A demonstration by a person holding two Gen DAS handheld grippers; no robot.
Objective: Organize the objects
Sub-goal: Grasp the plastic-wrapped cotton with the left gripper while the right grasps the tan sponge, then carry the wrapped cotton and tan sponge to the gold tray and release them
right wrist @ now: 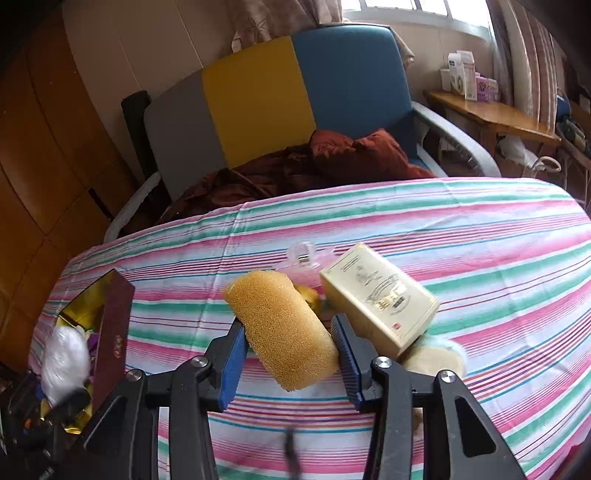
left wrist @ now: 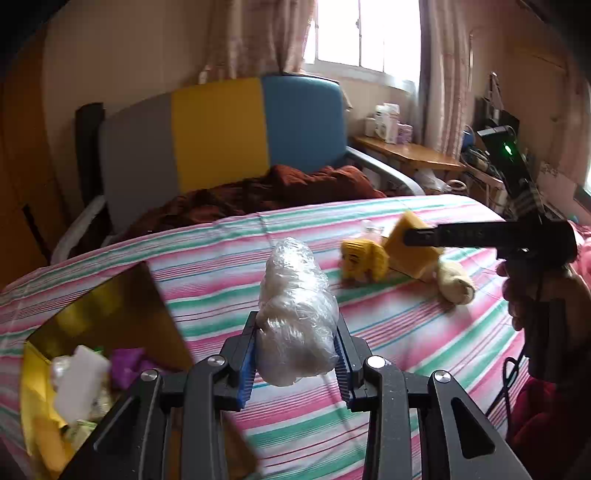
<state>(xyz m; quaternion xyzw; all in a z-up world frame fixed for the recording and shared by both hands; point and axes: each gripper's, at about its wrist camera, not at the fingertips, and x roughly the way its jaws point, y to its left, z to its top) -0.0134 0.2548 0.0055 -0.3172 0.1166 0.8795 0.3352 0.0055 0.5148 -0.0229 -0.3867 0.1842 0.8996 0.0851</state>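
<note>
Window (left wrist: pixel 364 33) backlight blows out; fisheye edges darken, slight blur

two close wrist views, shared bed (left wrist: pixel 369 325)

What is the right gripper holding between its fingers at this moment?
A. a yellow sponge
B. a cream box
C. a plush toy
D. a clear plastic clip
A: in the right wrist view the right gripper is shut on the yellow sponge, while the cream box lies on the striped sheet beside it.

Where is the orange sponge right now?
In the right wrist view the orange sponge sits between the right gripper fingers, above the striped bedsheet, just left of the cream box.
</note>
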